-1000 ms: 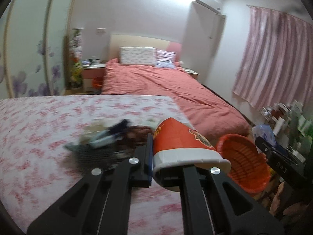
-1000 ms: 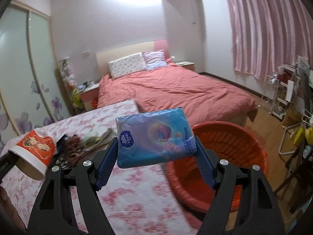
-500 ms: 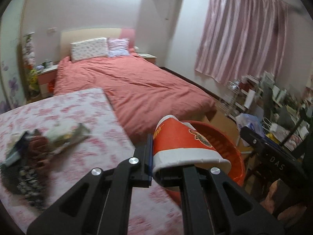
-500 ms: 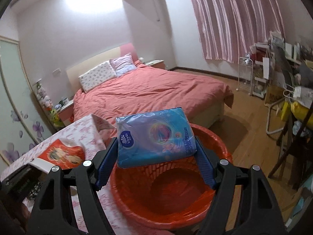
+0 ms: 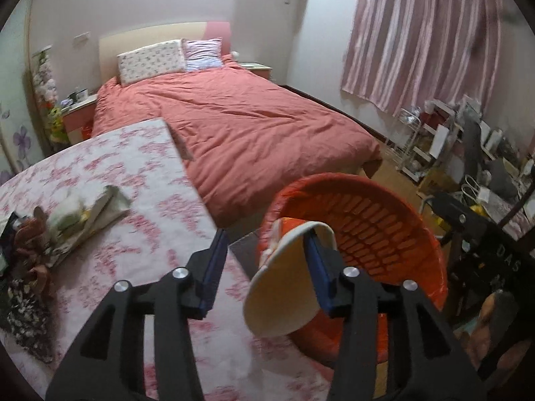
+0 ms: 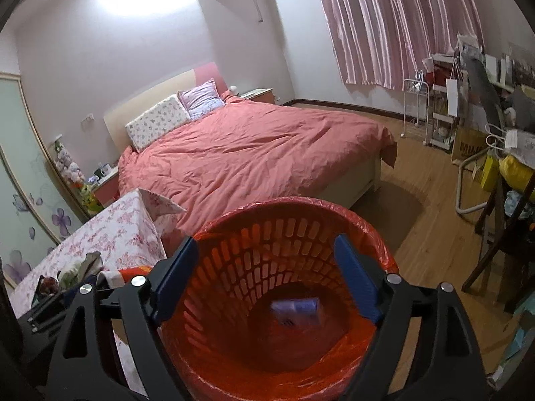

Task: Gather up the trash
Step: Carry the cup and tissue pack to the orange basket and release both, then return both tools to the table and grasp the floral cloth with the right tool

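Observation:
An orange trash basket [image 6: 291, 210] stands beside the floral table. My right gripper [image 6: 264, 264] is open above it, and the blue tissue pack [image 6: 294, 307] lies at its bottom. My left gripper [image 5: 267, 260] is open at the basket's [image 5: 384, 200] near rim. The red and white paper cup [image 5: 284, 284] tilts loose against the right finger, mouth toward me. A pile of wrappers and other trash [image 5: 60, 230] lies on the table [image 5: 150, 173] to the left.
A bed with a pink cover [image 6: 267, 147] lies beyond the table. Cluttered shelves and a rack [image 6: 444, 117] stand at the right over wooden floor [image 6: 418, 227]. The right gripper's body [image 5: 485, 244] shows right of the basket in the left wrist view.
Both grippers moved right from the table to the basket. The right gripper opened and the tissue pack dropped in. The left gripper opened and the cup tipped loose.

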`<state>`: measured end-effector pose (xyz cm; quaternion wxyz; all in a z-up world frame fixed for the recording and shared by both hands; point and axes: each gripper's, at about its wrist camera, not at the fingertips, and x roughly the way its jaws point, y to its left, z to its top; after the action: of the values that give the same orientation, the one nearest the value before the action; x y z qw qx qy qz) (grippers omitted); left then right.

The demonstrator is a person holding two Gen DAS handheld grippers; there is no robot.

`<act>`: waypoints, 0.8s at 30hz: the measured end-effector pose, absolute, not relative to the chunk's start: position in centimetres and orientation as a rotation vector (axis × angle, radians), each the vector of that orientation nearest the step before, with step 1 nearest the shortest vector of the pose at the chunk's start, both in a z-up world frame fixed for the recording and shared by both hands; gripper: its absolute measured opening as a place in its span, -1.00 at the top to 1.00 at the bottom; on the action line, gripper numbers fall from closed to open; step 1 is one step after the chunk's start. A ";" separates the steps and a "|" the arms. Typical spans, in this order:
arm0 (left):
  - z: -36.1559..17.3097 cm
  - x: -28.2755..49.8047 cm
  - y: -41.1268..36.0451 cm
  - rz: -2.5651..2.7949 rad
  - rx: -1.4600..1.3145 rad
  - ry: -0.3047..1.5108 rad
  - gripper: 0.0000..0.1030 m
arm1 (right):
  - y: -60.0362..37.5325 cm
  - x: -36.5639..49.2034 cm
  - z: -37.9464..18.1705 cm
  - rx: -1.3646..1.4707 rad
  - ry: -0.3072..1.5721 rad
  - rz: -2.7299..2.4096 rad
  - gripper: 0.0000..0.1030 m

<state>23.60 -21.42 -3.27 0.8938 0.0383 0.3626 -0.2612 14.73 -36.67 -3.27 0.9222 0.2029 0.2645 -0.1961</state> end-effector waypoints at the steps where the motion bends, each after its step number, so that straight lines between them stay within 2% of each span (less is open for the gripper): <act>1: -3.2 23.7 -21.0 -0.539 0.068 0.749 0.08 | -36.4 14.6 -3.1 0.417 0.544 -0.401 -0.61; 3: -2.9 23.9 -20.8 -0.560 0.040 0.760 0.15 | -36.0 14.5 -2.7 0.422 0.541 -0.400 -0.61; 5: -2.7 23.9 -21.5 -0.593 0.030 0.774 0.36 | -35.8 14.1 -2.2 0.425 0.530 -0.403 -0.61; 11: -0.9 23.4 -24.3 -0.666 0.024 0.768 0.39 | -36.9 13.6 -2.0 0.410 0.533 -0.450 -0.62; 15: 0.4 23.1 -25.1 -0.679 0.033 0.740 0.15 | -38.0 13.0 -2.1 0.429 0.525 -0.482 -0.61; 21: 0.4 23.5 -23.8 -0.620 0.052 0.759 0.07 | -37.6 13.2 -2.1 0.410 0.532 -0.479 -0.61; 23: 0.4 23.5 -22.2 -0.570 0.060 0.755 -0.04 | -36.9 13.3 -1.8 0.391 0.527 -0.468 -0.61; 24: 0.5 23.4 -21.3 -0.542 0.063 0.747 -0.17 | -36.5 13.4 -1.6 0.384 0.526 -0.463 -0.61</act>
<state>23.38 -21.27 0.52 0.8949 0.0305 0.3603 -0.2615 13.43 -36.49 -1.59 0.9213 0.1870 0.2559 -0.2253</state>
